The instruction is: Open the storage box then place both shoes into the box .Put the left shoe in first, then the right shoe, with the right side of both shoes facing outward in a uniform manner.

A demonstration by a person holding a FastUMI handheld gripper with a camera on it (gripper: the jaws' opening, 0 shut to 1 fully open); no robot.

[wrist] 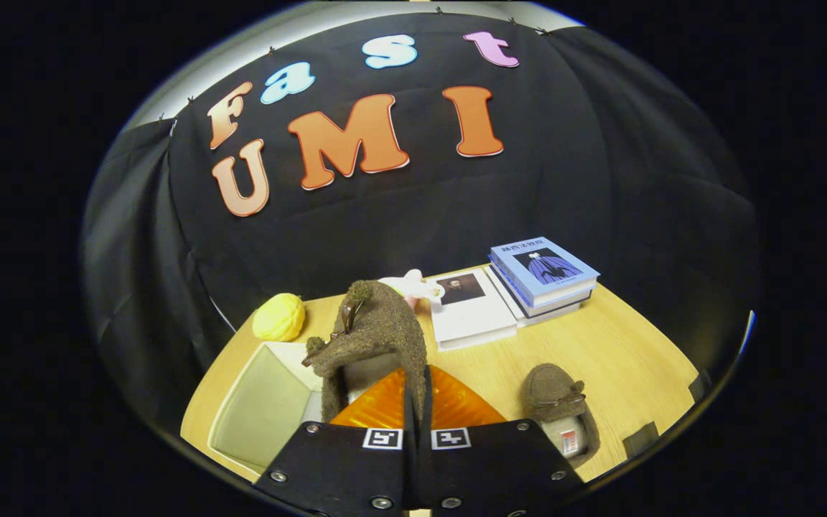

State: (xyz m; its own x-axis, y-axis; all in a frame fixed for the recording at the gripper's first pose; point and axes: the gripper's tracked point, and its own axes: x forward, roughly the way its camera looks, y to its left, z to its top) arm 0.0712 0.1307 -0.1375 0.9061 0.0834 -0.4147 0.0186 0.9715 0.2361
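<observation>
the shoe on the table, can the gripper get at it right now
Probably not yet: the gripper is shut on the lifted shoe. The shoe on the table lies unobstructed beside the fingers, so the way looks free once the gripper lets go.

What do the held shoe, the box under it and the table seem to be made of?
The held shoe, pinched in the gripper, looks like brown felt or wool: matte and fuzzy. The storage box looks like pale, smooth plastic; its open lid is translucent orange, ribbed. The table looks like light wood or laminate, with faint grain.
</observation>
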